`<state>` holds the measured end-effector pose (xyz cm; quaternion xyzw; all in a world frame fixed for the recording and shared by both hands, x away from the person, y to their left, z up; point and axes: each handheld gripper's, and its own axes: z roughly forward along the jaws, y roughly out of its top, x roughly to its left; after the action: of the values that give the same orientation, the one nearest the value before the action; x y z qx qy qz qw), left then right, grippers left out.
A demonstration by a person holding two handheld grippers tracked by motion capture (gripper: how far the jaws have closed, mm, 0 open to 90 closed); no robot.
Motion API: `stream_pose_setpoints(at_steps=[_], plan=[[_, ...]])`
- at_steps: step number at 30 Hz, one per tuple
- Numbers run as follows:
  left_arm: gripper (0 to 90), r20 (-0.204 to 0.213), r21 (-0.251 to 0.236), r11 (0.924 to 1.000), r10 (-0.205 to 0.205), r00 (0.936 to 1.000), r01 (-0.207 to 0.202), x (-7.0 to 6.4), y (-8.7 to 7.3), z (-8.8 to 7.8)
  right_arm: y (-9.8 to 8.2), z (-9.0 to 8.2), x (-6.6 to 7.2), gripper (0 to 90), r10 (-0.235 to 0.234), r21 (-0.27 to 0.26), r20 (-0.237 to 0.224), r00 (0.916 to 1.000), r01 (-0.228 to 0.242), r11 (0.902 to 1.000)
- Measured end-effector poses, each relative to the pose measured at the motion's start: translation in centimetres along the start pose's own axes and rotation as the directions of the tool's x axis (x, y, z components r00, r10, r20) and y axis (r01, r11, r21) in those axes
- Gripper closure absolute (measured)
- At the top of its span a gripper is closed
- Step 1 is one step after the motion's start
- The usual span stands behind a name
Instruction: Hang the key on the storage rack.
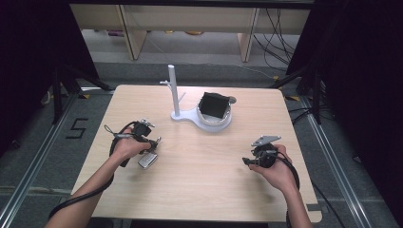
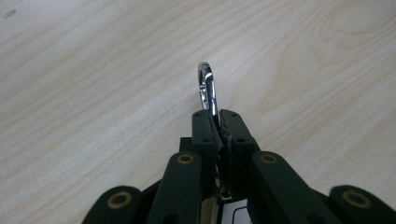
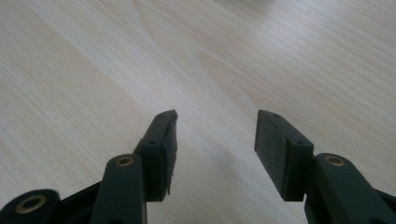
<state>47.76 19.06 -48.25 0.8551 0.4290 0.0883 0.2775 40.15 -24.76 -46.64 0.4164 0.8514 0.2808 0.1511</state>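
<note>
Low on the left of the counter (image 1: 199, 171) in the high view, the left gripper (image 1: 153, 148) has its jaws pressed together on a thin chrome clip (image 2: 206, 88) held edge-on, a silvery tag (image 1: 148, 160) hanging beneath. Lifting well probably means keeping that pinch firm and rising straight, so the clip cannot twist. Its long axis runs along the jaws, rounded end pointing away from them; the right gripper (image 3: 217, 140), jaws spread, holds nothing.
</note>
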Motion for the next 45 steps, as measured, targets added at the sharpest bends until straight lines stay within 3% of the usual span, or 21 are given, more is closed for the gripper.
stream_pose_setpoints(at_steps=[4,7,9,10,15,17,19,22,23,24,26,27,28,30,34,35,36,37,40,42,45], plan=[[84.8,-0.004,-0.061,0.9981,0.007,1.0,-0.007,0.0,-0.2,-0.8,-0.1,0.1,-0.1,49.9,-0.01,-0.005,0.004,0.9999,0.01,0.9999],[84.7,-0.002,-0.108,0.994,-0.017,0.9999,0.017,-0.2,-0.4,-1.4,-0.1,0.1,-0.2,49.9,-0.012,-0.007,0.004,0.9999,0.012,0.9999],[84.7,-0.003,-0.141,0.99,-0.009,1.0,0.008,-0.2,-0.5,-1.8,-0.1,0.1,-0.2,49.9,-0.015,-0.01,0.005,0.9999,0.015,0.9998],[84.8,-0.002,-0.15,0.9886,-0.009,1.0,0.008,-0.1,-0.5,-2.0,-0.2,0.4,-0.2,49.9,-0.008,-0.036,0.009,0.9999,0.008,0.9993],[84.7,-0.024,-0.233,0.9723,-0.022,0.9995,0.016,0.1,-0.8,-3.1,-0.3,0.1,-0.5,49.9,-0.003,-0.015,0.007,1.0,0.003,0.9999],[84.8,-0.023,-0.239,0.9707,-0.026,0.9994,0.019,0.1,-0.8,-3.3,-0.4,0.1,-0.5,49.9,0.022,-0.025,0.004,0.9998,-0.022,0.9995],[84.8,-0.035,-0.257,0.9663,-0.026,0.999,0.016,0.1,-0.9,-3.5,-0.4,0.0,-0.6,49.9,0.015,-0.009,0.003,0.9999,-0.015,0.9998],[84.8,-0.038,-0.29,0.9566,-0.036,0.9986,0.024,0.1,-0.8,-3.7,-0.5,0.0,-0.6,49.9,0.021,-0.008,0.004,0.9998,-0.021,0.9998],[84.8,-0.042,-0.311,0.95,-0.047,0.998,0.032,0.1,-0.7,-3.7,-0.5,0.0,-0.8,49.9,0.009,-0.02,0.013,0.9999,-0.008,0.9998],[84.8,-0.042,-0.311,0.95,-0.047,0.998,0.032,0.1,-0.7,-3.7,-0.5,0.0,-0.8,49.9,0.009,-0.02,0.013,0.9999,-0.008,0.9998],[84.7,-0.046,-0.331,0.9429,-0.056,0.9974,0.037,0.0,-0.6,-3.8,-0.5,-0.2,-0.7,49.9,0.02,-0.013,0.01,0.9998,-0.02,0.9997],[84.8,-0.048,-0.333,0.9422,-0.051,0.9975,0.032,0.1,-0.6,-3.9,-0.5,-0.1,-0.9,49.9,0.001,-0.03,0.019,0.9998,-0.001,0.9996],[84.8,-0.056,-0.355,0.934,-0.06,0.9966,0.036,0.0,-0.5,-4.0,-0.5,-0.2,-0.9,49.9,0.002,-0.03,0.018,0.9998,-0.002,0.9996],[84.8,-0.056,-0.355,0.9341,-0.062,0.9965,0.038,0.0,-0.5,-4.2,-0.4,-0.2,-0.9,49.9,0.003,-0.029,0.018,0.9998,-0.002,0.9996],[84.7,-0.059,-0.397,0.9166,-0.073,0.9956,0.043,0.0,-0.3,-4.7,-0.4,-0.2,-0.8,49.9,0.001,-0.021,0.02,0.9998,0.0,0.9998],[84.7,-0.059,-0.397,0.9166,-0.073,0.9956,0.043,0.0,-0.3,-4.7,-0.4,-0.2,-0.8,49.9,0.001,-0.021,0.02,0.9998,0.0,0.9998],[84.7,-0.063,-0.404,0.9137,-0.075,0.9952,0.043,0.0,-0.3,-4.8,-0.6,0.1,-0.6,49.9,0.03,-0.048,0.018,0.9994,-0.029,0.9984],[84.7,-0.057,-0.427,0.9024,-0.094,0.9939,0.061,-0.1,-0.2,-4.7,-0.4,-0.2,-0.8,49.9,-0.002,-0.021,0.02,0.9998,0.003,0.9998],[84.7,-0.062,-0.443,0.8943,-0.097,0.9933,0.059,-0.1,-0.1,-4.9,-0.5,-0.2,-0.7,49.9,0.005,-0.02,0.024,0.9997,-0.004,0.9998],[84.7,-0.064,-0.465,0.8827,-0.108,0.9921,0.066,-0.3,0.2,-5.0,-0.6,-0.2,-0.6,49.9,0.008,-0.021,0.025,0.9996,-0.008,0.9997],[84.7,-0.065,-0.472,0.8795,-0.106,0.9922,0.063,-0.4,0.3,-5.1,-0.6,-0.2,-0.7,49.9,0.006,-0.021,0.023,0.9997,-0.006,0.9998]])
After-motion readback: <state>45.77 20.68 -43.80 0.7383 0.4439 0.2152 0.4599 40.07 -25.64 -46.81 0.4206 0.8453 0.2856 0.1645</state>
